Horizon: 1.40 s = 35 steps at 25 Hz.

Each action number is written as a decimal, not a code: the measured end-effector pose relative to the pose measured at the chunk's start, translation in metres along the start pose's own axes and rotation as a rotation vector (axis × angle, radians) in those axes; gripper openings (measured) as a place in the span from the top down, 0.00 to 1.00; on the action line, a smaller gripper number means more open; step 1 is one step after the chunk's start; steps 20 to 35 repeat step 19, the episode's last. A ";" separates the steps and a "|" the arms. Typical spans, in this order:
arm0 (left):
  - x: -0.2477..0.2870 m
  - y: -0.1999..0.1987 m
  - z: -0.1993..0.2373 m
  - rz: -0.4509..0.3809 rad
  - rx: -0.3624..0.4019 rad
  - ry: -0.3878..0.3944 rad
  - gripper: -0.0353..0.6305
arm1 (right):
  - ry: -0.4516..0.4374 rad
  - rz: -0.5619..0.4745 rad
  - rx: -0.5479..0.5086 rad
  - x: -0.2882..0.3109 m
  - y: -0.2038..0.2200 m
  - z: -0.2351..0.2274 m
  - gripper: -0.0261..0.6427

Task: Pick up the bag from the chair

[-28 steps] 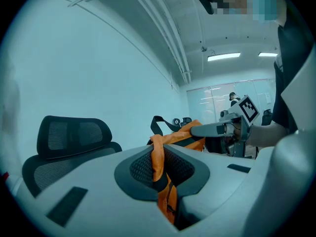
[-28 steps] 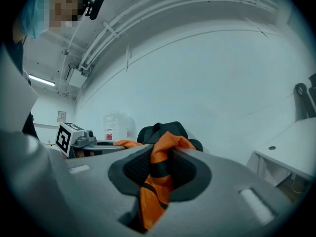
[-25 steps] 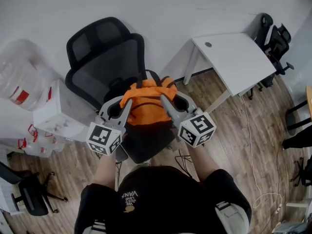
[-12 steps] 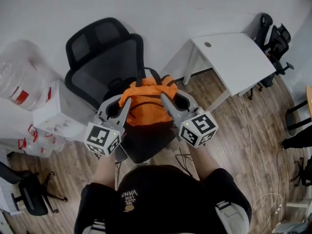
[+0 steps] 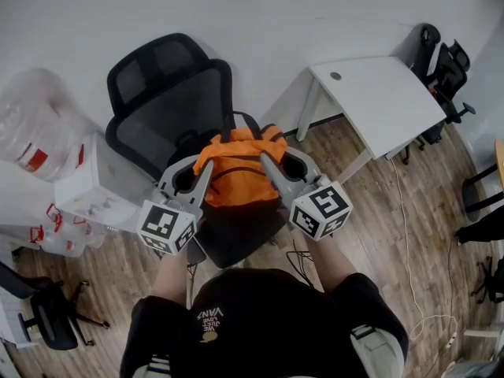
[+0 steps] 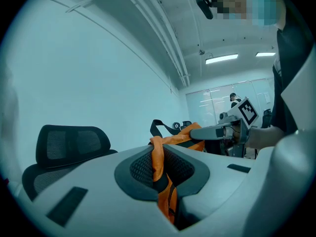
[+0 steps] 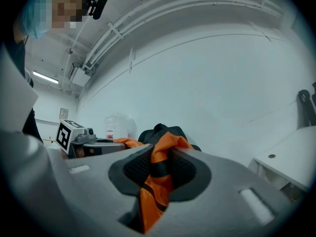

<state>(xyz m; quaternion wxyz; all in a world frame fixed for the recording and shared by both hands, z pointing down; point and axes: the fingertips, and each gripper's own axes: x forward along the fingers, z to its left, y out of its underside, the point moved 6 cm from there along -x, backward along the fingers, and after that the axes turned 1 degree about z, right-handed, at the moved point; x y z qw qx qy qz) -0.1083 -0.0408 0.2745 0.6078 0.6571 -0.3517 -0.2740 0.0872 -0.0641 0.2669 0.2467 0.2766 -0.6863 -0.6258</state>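
Now orange bag (image 5: pixel 236 176) is bunching over black chair (image 5: pixel 161 113), white bench (image 5: pixel 382 101) beside. Left gripper (image 5: pixel 205 168), right gripper (image 5: pixel 264 162) are each pinching its fabric.

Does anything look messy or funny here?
Only the orange bag stands out. It looks scrunched, because its cloth is pinched on one side by the left tool and on the other by the right tool, in front of the black chair.
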 end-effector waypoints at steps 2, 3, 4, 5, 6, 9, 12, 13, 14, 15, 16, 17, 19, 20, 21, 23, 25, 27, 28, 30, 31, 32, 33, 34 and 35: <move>0.001 0.000 0.000 0.000 0.000 0.000 0.88 | 0.001 -0.001 0.001 0.000 0.000 -0.001 0.84; 0.001 0.000 0.000 0.000 0.000 -0.001 0.88 | 0.001 -0.001 0.002 0.001 0.000 -0.001 0.84; 0.001 0.000 0.001 -0.001 0.000 -0.001 0.88 | 0.001 -0.001 0.002 0.001 0.000 -0.002 0.84; 0.002 0.000 0.001 -0.001 0.000 -0.001 0.88 | 0.001 -0.001 0.002 0.002 0.000 -0.002 0.84; 0.002 0.000 0.001 -0.001 0.000 -0.001 0.88 | 0.001 0.000 0.002 0.002 0.000 -0.003 0.84; 0.003 -0.001 0.000 -0.004 0.000 0.000 0.88 | 0.003 0.000 -0.001 0.000 -0.002 -0.003 0.84; 0.003 -0.002 -0.001 -0.006 -0.002 0.002 0.88 | 0.007 0.000 -0.004 -0.001 -0.002 -0.004 0.84; 0.003 -0.002 -0.002 -0.006 -0.002 0.003 0.88 | 0.008 0.000 -0.004 -0.001 -0.002 -0.004 0.84; 0.003 -0.002 -0.002 -0.006 -0.002 0.003 0.88 | 0.009 -0.001 -0.005 -0.002 -0.002 -0.004 0.84; 0.003 -0.001 -0.003 -0.006 -0.002 0.003 0.88 | 0.010 -0.001 -0.005 -0.002 -0.002 -0.004 0.84; 0.004 -0.001 -0.004 -0.007 -0.002 0.004 0.88 | 0.010 -0.001 -0.005 -0.003 -0.002 -0.005 0.84; 0.004 -0.001 -0.004 -0.008 -0.002 0.005 0.88 | 0.011 -0.002 -0.005 -0.003 -0.001 -0.005 0.84; 0.004 -0.001 -0.005 -0.010 -0.002 0.007 0.88 | 0.012 -0.003 -0.004 -0.004 0.000 -0.005 0.84; 0.004 -0.001 -0.005 -0.010 -0.002 0.007 0.88 | 0.012 -0.003 -0.004 -0.004 0.000 -0.005 0.84; 0.004 -0.001 -0.005 -0.010 -0.002 0.007 0.88 | 0.012 -0.003 -0.004 -0.004 0.000 -0.005 0.84; 0.004 -0.001 -0.005 -0.010 -0.002 0.007 0.88 | 0.012 -0.003 -0.004 -0.004 0.000 -0.005 0.84; 0.004 -0.001 -0.005 -0.010 -0.002 0.007 0.88 | 0.012 -0.003 -0.004 -0.004 0.000 -0.005 0.84; 0.004 -0.001 -0.005 -0.010 -0.002 0.007 0.88 | 0.012 -0.003 -0.004 -0.004 0.000 -0.005 0.84; 0.004 -0.001 -0.005 -0.010 -0.002 0.007 0.88 | 0.012 -0.003 -0.004 -0.004 0.000 -0.005 0.84; 0.004 -0.001 -0.005 -0.010 -0.002 0.007 0.88 | 0.012 -0.003 -0.004 -0.004 0.000 -0.005 0.84; 0.004 -0.001 -0.005 -0.010 -0.002 0.007 0.88 | 0.012 -0.003 -0.004 -0.004 0.000 -0.005 0.84; 0.004 -0.001 -0.005 -0.010 -0.002 0.007 0.88 | 0.012 -0.003 -0.004 -0.004 0.000 -0.005 0.84; 0.004 -0.001 -0.005 -0.010 -0.002 0.007 0.88 | 0.012 -0.003 -0.004 -0.004 0.000 -0.005 0.84; 0.004 -0.001 -0.005 -0.010 -0.002 0.007 0.88 | 0.012 -0.003 -0.004 -0.004 0.000 -0.005 0.84; 0.004 -0.001 -0.005 -0.010 -0.002 0.007 0.88 | 0.012 -0.003 -0.004 -0.004 0.000 -0.005 0.84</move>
